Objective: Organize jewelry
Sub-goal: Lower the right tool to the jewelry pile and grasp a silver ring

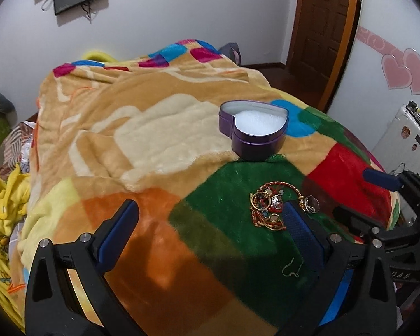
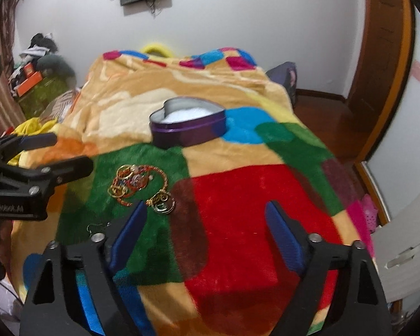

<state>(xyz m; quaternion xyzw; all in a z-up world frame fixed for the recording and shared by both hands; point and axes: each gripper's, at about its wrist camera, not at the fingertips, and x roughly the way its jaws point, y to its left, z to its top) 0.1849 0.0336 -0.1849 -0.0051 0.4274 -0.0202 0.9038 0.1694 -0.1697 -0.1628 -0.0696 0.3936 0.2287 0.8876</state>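
A tangle of gold and red jewelry (image 1: pixel 268 208) (image 2: pixel 134 182) lies on the green patch of the blanket, with a gold ring (image 1: pixel 310 203) (image 2: pixel 163 205) at its right edge. A thin earring hook (image 1: pixel 292 268) (image 2: pixel 98 228) lies apart, nearer me. Behind them stands an open purple heart-shaped tin (image 1: pixel 254 128) (image 2: pixel 187 128) with white padding inside. My left gripper (image 1: pixel 210 215) (image 2: pixel 64 152) hovers open over the blanket, its right finger just beside the pile. My right gripper (image 2: pixel 205 210) (image 1: pixel 361 196) is open over the red patch, with the ring next to its left fingertip. Neither holds anything.
The colourful fleece blanket (image 1: pixel 154 140) covers the bed. Yellow cloth (image 1: pixel 2 210) is heaped at the bed's left side. A wooden door (image 2: pixel 383 56) and wood floor lie to the right, with a white cabinet (image 1: pixel 400 140) near the bed's right corner.
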